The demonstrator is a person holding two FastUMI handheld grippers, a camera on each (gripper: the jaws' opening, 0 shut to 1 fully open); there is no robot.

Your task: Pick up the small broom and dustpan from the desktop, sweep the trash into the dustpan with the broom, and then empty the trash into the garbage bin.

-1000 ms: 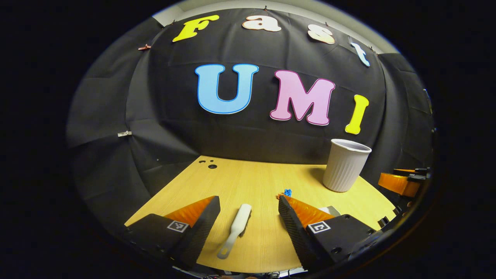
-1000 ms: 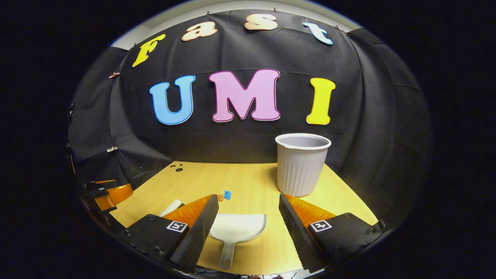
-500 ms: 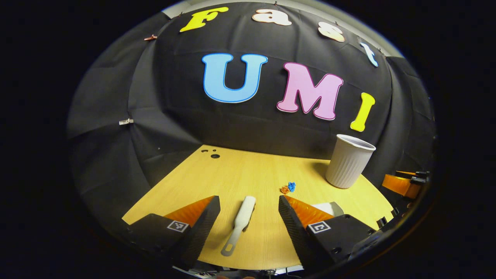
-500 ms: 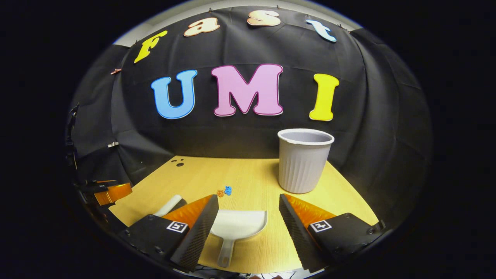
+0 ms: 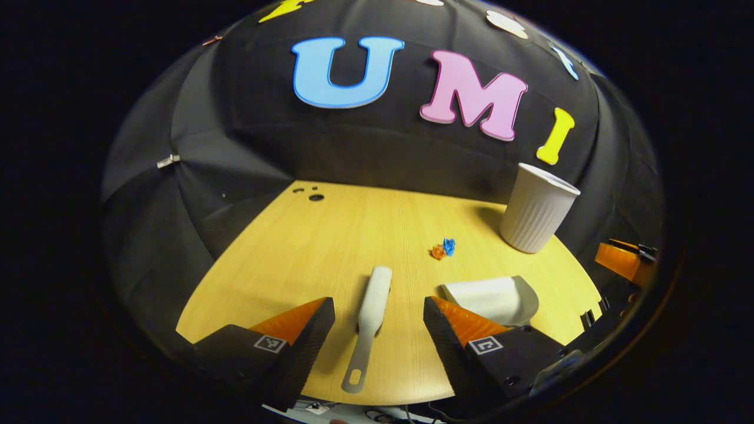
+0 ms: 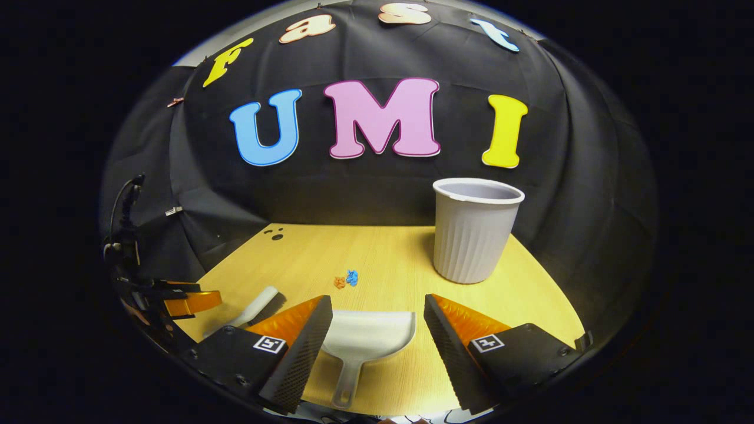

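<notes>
- Left gripper view: the left gripper hangs above the near edge of the wooden worktop with its jaws spread wide and nothing between them.
- The small broom lies flat on the worktop in the gap between the two fingers, touched by neither; its looped handle end points toward the camera and its head points away toward the booth wall.
- To the right of the broom, partly behind the right-hand finger, lies the white dustpan, flat on the worktop.
- Farther out, two small crumpled bits of trash, one orange and one blue, sit touching each other between the dustpan and the ribbed white garbage bin, which stands upright near the back right of the worktop.
- At the right edge, part of the right gripper shows, too little to judge how its jaws stand from here.
- Right gripper view: the right gripper hovers over the near edge of the worktop, jaws wide apart and holding nothing.
- The dustpan lies flat between the fingers, handle toward the camera, scoop mouth facing away; neither finger touches it.
- The trash lies just beyond the dustpan's mouth, a little to the left.
- The garbage bin stands upright at the back right, well apart from the trash.
- The broom lies to the left, partly hidden by the left-hand finger, and the left gripper shows at the far left edge.
</notes>
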